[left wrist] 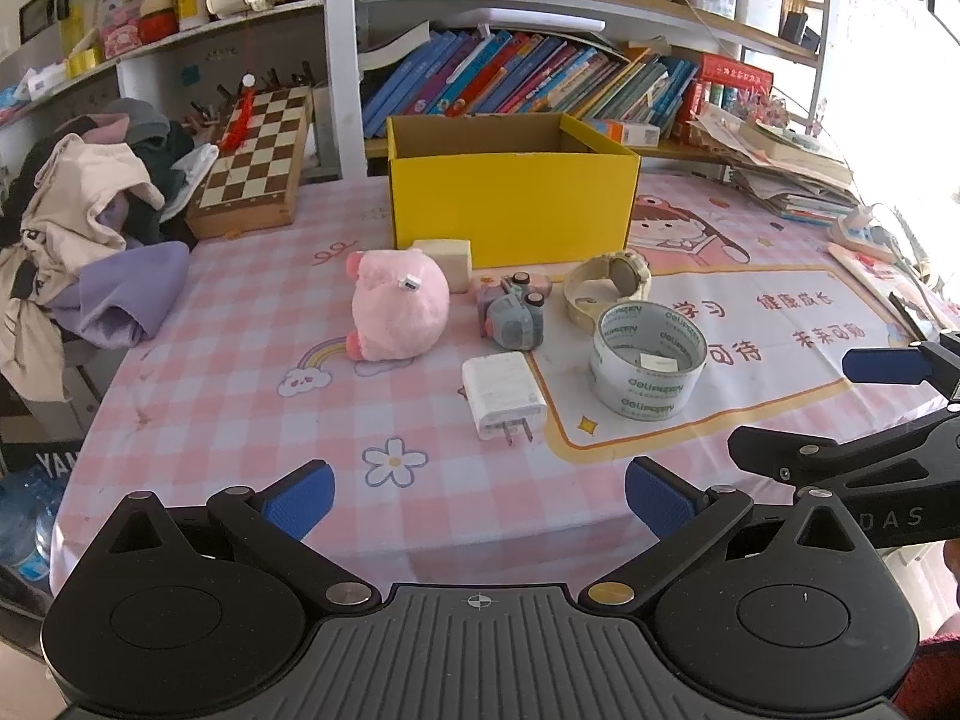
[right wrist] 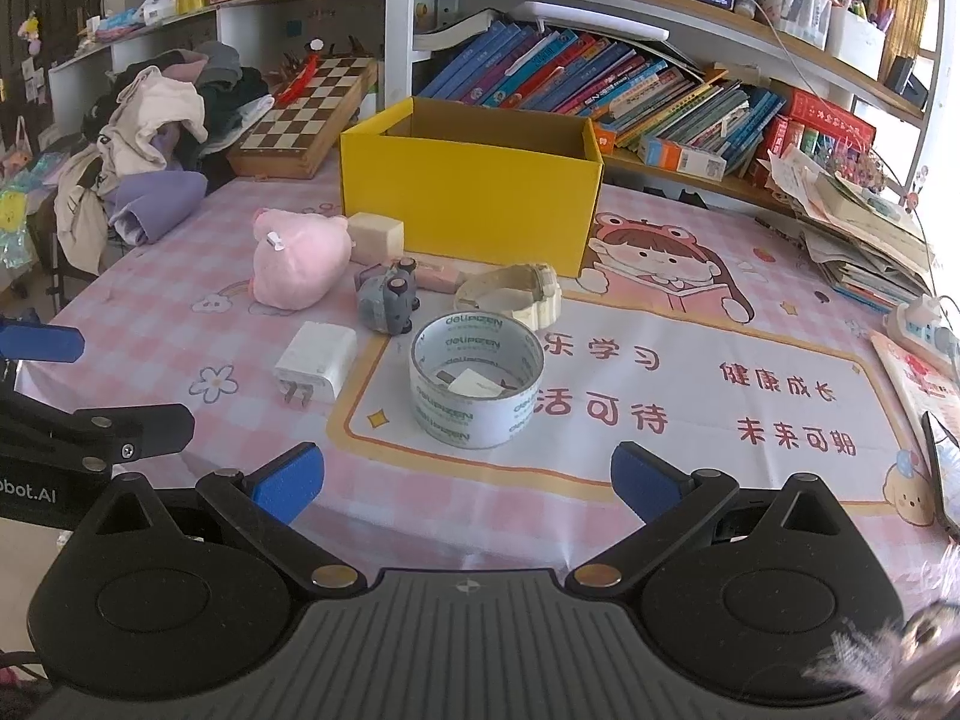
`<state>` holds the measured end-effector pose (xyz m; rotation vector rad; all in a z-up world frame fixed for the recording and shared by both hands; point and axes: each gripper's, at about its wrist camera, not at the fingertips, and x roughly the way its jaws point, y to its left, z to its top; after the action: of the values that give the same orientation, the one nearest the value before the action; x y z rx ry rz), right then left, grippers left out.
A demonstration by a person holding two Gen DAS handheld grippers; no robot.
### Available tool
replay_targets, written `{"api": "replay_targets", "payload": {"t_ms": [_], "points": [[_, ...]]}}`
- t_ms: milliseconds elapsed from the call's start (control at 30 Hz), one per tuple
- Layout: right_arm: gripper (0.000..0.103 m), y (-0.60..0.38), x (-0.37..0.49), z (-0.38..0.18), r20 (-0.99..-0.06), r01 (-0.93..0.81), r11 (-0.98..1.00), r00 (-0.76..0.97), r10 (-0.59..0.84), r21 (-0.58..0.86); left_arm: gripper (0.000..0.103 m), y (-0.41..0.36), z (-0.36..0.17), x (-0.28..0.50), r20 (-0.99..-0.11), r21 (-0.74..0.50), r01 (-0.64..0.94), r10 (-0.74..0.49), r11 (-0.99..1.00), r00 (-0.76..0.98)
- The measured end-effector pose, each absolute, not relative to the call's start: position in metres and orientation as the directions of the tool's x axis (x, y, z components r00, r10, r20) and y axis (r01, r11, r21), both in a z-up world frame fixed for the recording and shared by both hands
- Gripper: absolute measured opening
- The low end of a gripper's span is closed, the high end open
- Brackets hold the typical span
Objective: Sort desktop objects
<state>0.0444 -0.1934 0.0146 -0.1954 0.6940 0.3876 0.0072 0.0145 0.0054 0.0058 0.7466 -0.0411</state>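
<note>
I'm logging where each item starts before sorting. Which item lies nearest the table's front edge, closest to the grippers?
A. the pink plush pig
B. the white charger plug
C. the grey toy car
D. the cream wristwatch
B: the white charger plug lies lowest on the pink tablecloth, ahead of the grey toy car, the pink plush pig and the cream wristwatch, which sit farther back toward the yellow box.
</note>
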Motion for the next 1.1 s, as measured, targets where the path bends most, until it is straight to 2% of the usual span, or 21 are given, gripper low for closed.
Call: {"api": "replay_targets", "payload": {"t_ms": [1100], "points": [[0.102, -0.181, 0.096, 0.008, -0.694, -0.430, 0.902, 0.657, 0.293, -0.026, 0.103, 0.022, -0.002, 0.037, -0.690, -0.029, 0.027, -0.040, 0.999, 0.723]]}}
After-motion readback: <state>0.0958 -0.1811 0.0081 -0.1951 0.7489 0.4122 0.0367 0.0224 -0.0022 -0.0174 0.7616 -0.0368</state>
